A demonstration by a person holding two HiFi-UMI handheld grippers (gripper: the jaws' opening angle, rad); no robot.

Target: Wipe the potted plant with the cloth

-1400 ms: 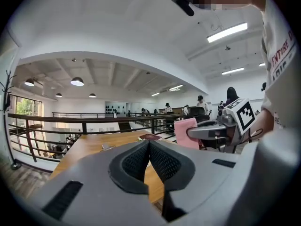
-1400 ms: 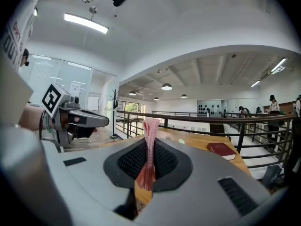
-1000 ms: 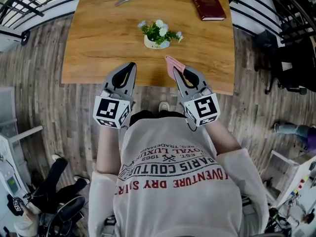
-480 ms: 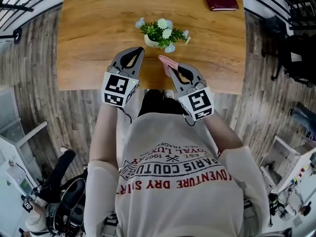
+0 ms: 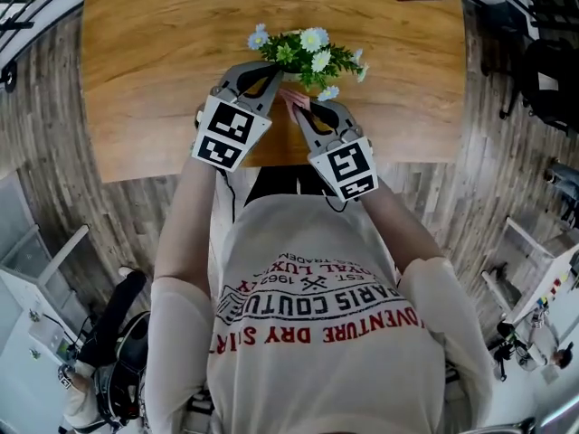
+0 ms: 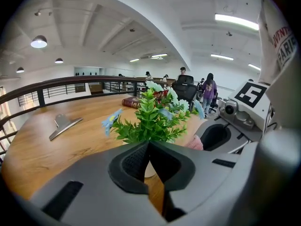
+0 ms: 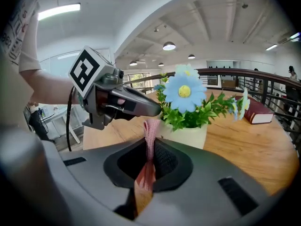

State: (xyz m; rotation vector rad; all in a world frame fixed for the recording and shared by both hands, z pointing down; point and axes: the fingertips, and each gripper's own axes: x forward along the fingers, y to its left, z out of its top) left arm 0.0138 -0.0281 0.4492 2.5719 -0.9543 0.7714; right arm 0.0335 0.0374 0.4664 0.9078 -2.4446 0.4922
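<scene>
The cloth (image 7: 151, 128) is pinched in the right tool (image 7: 150, 149), and the plant (image 7: 193, 114) is seen just ahead. The left tool (image 6: 148, 147) is clenched, empty.

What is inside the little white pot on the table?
Green leaves and blue and white flowers stick up out of the pot. The leaves cover its opening, so whatever fills it cannot be seen.
</scene>
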